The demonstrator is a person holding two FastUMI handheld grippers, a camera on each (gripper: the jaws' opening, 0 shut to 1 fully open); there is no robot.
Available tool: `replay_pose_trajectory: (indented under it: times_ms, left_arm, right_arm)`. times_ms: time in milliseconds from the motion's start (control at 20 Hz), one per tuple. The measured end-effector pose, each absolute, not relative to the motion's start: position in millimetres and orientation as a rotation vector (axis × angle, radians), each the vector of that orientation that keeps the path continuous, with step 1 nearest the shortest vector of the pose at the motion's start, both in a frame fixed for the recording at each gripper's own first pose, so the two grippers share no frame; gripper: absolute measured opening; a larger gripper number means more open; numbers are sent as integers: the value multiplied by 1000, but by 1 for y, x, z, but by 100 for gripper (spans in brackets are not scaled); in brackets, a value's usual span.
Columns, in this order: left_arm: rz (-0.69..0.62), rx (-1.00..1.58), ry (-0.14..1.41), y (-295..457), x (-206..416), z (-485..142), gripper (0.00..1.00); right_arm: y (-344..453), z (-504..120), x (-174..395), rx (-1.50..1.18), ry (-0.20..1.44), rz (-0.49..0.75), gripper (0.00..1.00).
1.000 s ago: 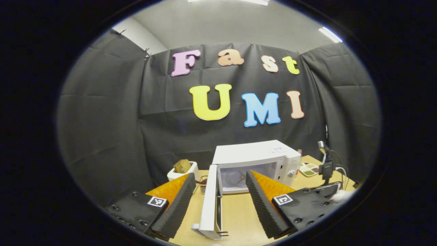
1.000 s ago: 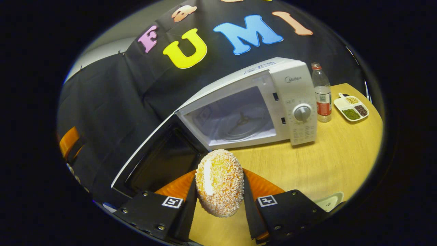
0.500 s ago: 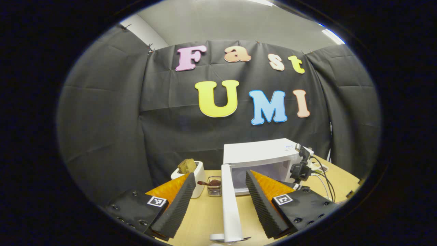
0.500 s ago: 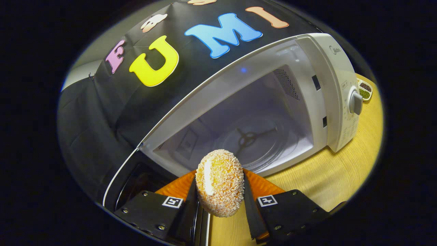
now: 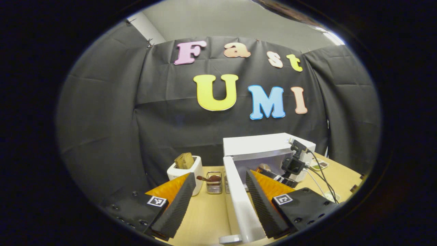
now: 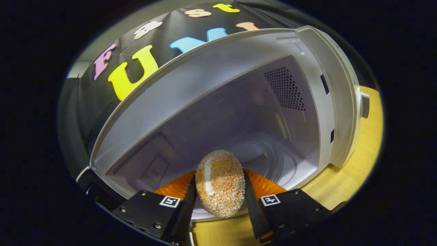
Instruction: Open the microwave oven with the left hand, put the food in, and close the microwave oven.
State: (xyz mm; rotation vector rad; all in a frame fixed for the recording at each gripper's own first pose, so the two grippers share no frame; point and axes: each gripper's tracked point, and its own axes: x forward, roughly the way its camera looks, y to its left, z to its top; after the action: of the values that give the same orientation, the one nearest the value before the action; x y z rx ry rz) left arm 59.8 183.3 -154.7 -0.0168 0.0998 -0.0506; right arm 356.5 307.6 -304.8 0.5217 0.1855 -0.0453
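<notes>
The white microwave (image 5: 259, 147) stands on the wooden table with its door (image 5: 240, 205) swung open. My left gripper (image 5: 218, 201) is open, and the door's edge stands between its fingers without being pressed. In the right gripper view, my right gripper (image 6: 220, 191) is shut on a crumb-coated bun with a cream stripe (image 6: 220, 182). The bun sits at the mouth of the microwave cavity (image 6: 239, 136), just above the glass turntable (image 6: 266, 160). The left gripper view also shows the right gripper (image 5: 273, 172) reaching into the oven.
A white toaster with bread (image 5: 184, 167) and a small metal basket (image 5: 214, 184) stand left of the microwave. A dish of beans (image 5: 319, 165) lies to its right on the table (image 5: 205, 215). The control knob (image 6: 363, 104) sits on the oven's right panel.
My right gripper has carried the bun forward from in front of the oven to the cavity's mouth. The left gripper view has shifted, so the door's edge now slants to the right.
</notes>
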Motion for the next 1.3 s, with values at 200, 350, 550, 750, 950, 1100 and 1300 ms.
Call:
replay_pose_trajectory:
  times_ms: [200,350,550,750,950,1100,1300]
  left_arm:
    - [-53,-42,96,188,61,-155,98]
    - [-43,-33,78,194,57,-148,97]
    - [-27,-44,56,199,54,-139,97]
    - [-2,-29,32,204,51,-134,97]
    - [34,-12,35,210,43,-130,97]
    - [40,20,29,216,26,-136,99]
    - [47,59,55,217,3,-151,100]
  right_arm:
    - [306,-316,348,476,226,-73,98]
    - [300,-301,334,410,191,-67,98]
    - [283,-269,302,376,165,-47,98]
    - [259,-230,250,323,158,0,98]
    - [226,-191,173,138,144,78,98]
    - [199,-166,119,-4,107,112,98]
    - [160,-149,69,-25,122,105,98]
